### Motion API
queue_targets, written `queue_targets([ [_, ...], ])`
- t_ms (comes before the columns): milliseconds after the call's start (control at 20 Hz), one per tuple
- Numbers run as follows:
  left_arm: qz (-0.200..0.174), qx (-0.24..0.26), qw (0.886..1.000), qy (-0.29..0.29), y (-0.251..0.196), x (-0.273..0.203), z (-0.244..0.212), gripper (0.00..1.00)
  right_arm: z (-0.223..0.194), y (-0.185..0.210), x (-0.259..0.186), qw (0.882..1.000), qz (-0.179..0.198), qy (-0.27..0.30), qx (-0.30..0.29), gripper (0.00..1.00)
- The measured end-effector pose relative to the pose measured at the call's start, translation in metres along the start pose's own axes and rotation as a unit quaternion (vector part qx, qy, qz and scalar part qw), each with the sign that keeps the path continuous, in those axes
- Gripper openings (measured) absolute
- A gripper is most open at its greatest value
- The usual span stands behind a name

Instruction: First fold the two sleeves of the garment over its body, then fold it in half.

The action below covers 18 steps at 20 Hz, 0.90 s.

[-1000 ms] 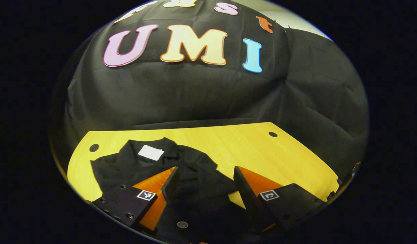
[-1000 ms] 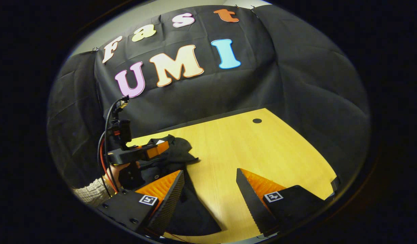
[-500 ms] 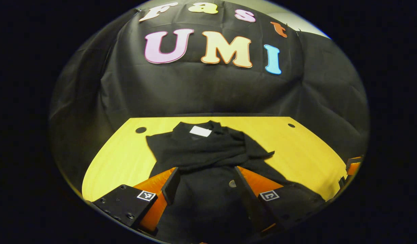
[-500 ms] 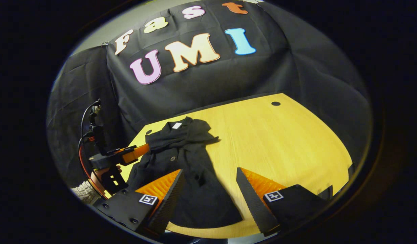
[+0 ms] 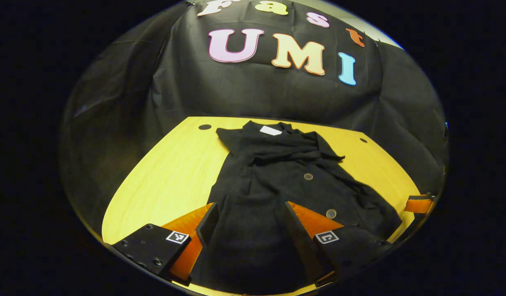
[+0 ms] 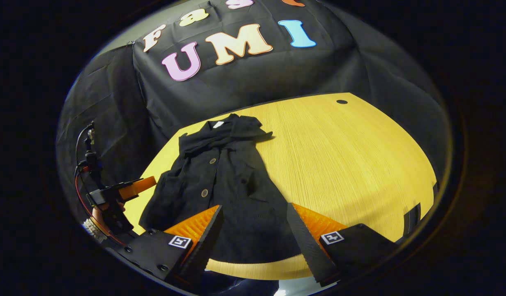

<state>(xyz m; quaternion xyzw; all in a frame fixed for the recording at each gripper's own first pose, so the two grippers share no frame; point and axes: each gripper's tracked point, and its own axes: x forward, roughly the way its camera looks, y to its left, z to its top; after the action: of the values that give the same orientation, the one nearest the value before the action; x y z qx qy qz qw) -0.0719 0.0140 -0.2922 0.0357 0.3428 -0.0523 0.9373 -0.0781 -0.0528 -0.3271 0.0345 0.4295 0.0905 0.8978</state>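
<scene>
On the table (image 6: 339,156) lies the garment (image 5: 277,181) — both tongs (image 5: 248,230) (image 6: 255,234) gape empty, left tongs (image 6: 129,187) sighted from right's view.

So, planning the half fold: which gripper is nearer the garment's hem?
Roughly level. The left gripper and right gripper each hover, jaws open, above the garment's hem.

- A light wooden worktop (image 5: 170,164) with a rounded outline fills the lower half of the left gripper view.
- Two small round holes (image 5: 204,127) sit in its far corners, at 11 and 1 o'clock.
- Black cloth wall (image 6: 236,86) hangs behind, creased.
</scene>
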Motion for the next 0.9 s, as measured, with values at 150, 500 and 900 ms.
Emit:
queue_targets([
  [150,0.009,0.019,0.999,0.03,0.017,-0.022,-0.028,0.95,-0.016,-0.008,0.005,1.0,-0.008,0.019,-0.014,0.98],
  [500,0.019,-0.007,0.997,0.077,0.029,-0.068,-0.08,0.95,-0.054,-0.023,0.015,0.997,-0.034,0.058,-0.036,0.98],
  [900,0.009,-0.002,0.994,0.11,0.015,-0.084,-0.109,0.95,-0.074,-0.028,0.024,0.994,-0.048,0.079,-0.056,0.98],
])
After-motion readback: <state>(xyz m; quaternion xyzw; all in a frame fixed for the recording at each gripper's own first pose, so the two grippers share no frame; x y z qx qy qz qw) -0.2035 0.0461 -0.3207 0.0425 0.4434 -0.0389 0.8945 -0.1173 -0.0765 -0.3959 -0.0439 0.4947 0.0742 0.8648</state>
